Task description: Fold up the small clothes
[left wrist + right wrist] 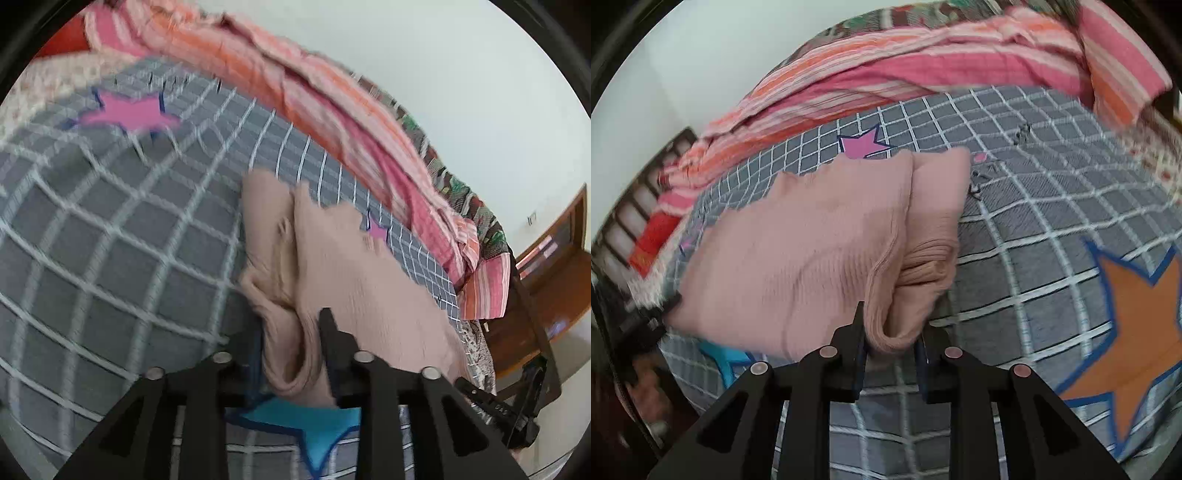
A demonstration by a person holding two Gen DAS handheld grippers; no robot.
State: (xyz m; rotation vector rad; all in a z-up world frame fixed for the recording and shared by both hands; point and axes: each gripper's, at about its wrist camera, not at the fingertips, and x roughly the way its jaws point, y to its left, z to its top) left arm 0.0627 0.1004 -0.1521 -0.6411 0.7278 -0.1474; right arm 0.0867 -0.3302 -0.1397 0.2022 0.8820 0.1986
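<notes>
A small beige-pink ribbed garment (354, 280) lies on a grey checked bedsheet (110, 229) with coloured stars. My left gripper (291, 325) is shut on a bunched fold of the garment's near edge. The garment shows in the right wrist view (798, 251) too, with one side folded over. My right gripper (892, 332) is shut on a rolled fold of its near edge. The other gripper's black tip (661, 314) shows at the garment's left edge.
A pink and orange striped blanket (332, 110) lies bunched along the far side of the bed, also in the right wrist view (886, 66). A wooden door (554, 251) is at the right. A dark headboard (635, 192) is at the left. White wall behind.
</notes>
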